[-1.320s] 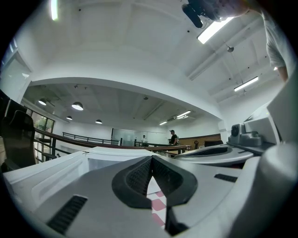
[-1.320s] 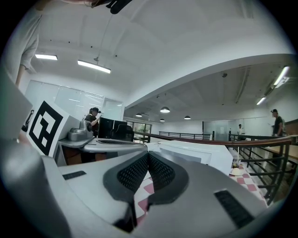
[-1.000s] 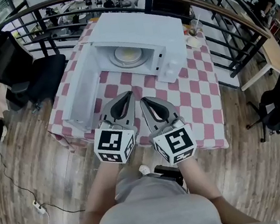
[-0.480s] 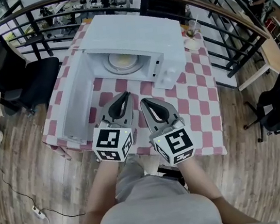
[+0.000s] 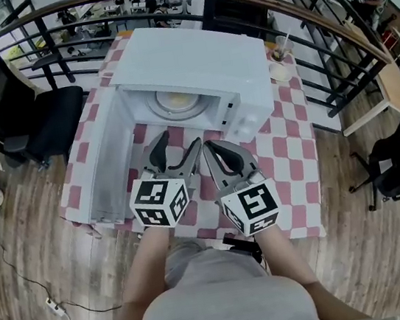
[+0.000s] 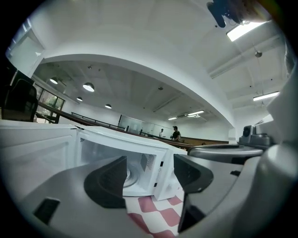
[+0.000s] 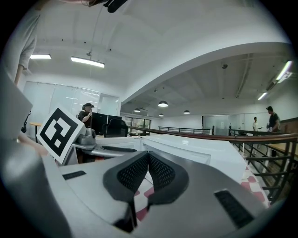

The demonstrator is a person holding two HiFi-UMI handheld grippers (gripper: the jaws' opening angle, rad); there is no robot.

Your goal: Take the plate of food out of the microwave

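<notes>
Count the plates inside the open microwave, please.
1. A plate with pale food lies in the middle of the microwave cavity. The microwave's roof hides the back of the cavity, so another plate there cannot be ruled out.

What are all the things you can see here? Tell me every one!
Microwave: one, white, on the table, door open.
Plate of food: one, pale, inside the microwave.
Table: one, red-and-white checked cloth, centre.
Cup: one, pale, table's far right corner.
Chairs: at least two, black, left of table and far right.
Left gripper: one, grey, before the microwave, jaws just opening, nothing between.
Right gripper: one, grey, beside it, shut, empty.
</notes>
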